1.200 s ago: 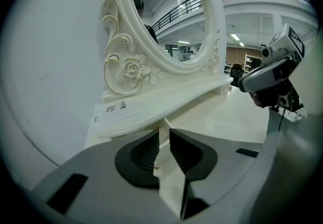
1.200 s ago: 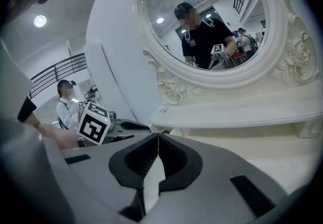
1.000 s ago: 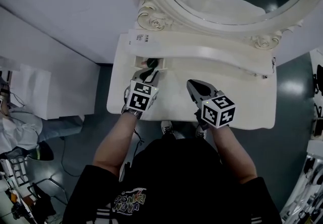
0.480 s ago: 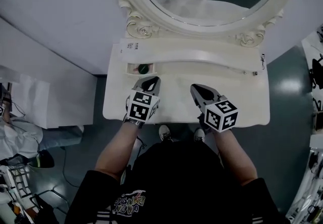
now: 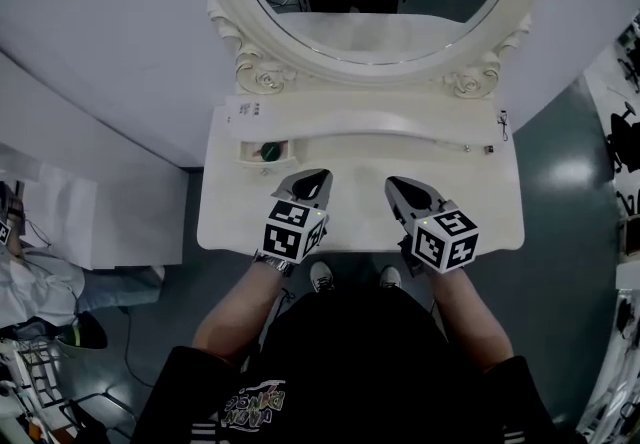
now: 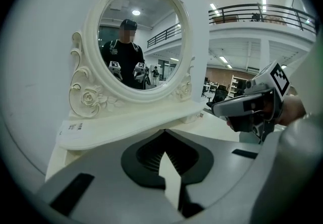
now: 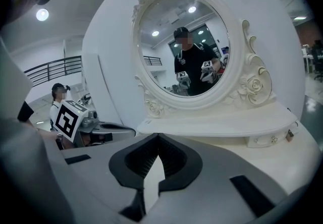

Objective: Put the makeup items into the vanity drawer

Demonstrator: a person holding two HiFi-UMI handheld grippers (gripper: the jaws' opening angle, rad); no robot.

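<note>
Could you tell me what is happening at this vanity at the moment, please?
A person holds the left gripper and the right gripper side by side above the white vanity top, both shut with nothing between the jaws. The small drawer at the back left stands open, with a round green item inside.

Sticker [image 5: 243, 109] on the vanity shelf [image 5: 360, 122]: a few short lines of dark print, too small to read in the head view or the left gripper view.
Shirt print [image 5: 255, 400]: coloured lettering on the person's black top, upside down and too blurred to read.
Cube on left tool [image 5: 318, 176]: black-and-white square marker, no letters or digits.
Cube on right tool [image 5: 396, 184]: the same kind of marker, no readable text.
</note>
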